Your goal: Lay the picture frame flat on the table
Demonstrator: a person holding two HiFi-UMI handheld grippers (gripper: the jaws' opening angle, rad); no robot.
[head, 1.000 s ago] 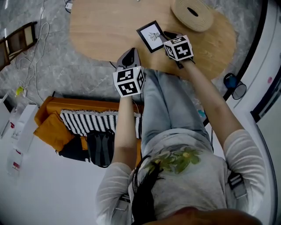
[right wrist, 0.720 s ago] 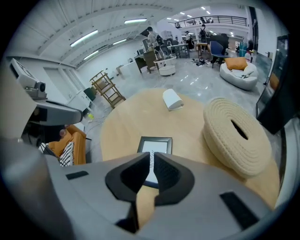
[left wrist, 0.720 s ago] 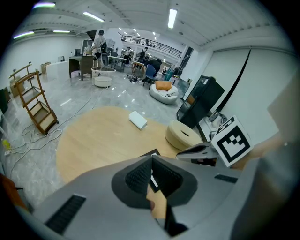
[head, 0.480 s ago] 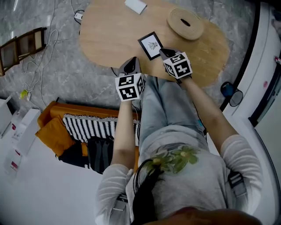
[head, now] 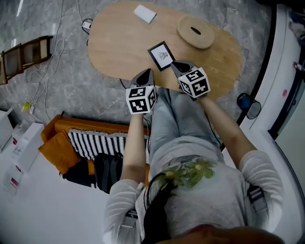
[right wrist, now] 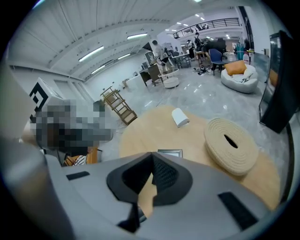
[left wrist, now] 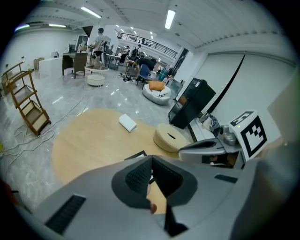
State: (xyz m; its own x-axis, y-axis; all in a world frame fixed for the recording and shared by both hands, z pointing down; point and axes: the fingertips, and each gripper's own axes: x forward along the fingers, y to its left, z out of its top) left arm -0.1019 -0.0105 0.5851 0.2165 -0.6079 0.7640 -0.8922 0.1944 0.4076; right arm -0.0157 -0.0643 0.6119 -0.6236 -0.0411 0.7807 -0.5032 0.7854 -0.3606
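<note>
Head view, nearest first: what's there?

— The person (head: 209, 190) in a pale top, both arms stretched forward. The left tool (head: 146, 72) reaches the near edge of the table (head: 114, 43). The right tool (head: 175, 64) lies over the table's near part, to the right of the other.

Is either one gripping anything?

— No. The left gripper view shows the dark pads closed tip to tip, with only table surface showing behind them. The right gripper view shows the same: jaws together, nothing in them.

And the picture frame?

— The picture frame (head: 161, 55) lies flat on the table, face up, just past the two tools. The right tool's tip is just beside its near right corner; I can't tell whether they touch.

What has changed from a second ago?

— Then the right tool's tip lay further up, alongside the frame's right edge, and its marker cube (head: 194, 82) was well over the table. Now that tool sits back toward the table's near edge. The frame looks flat in both pictures, and the left tool has much the same place at the edge.

Beyond the frame?

— A round woven mat (head: 195, 32) with a slot in its middle, farther off to the right. A small white box (head: 145, 13) sits near the far edge; a second ago it was out of the picture. A wooden rack (head: 24, 52) stands on the grey floor (head: 62, 81) to the left.
</note>
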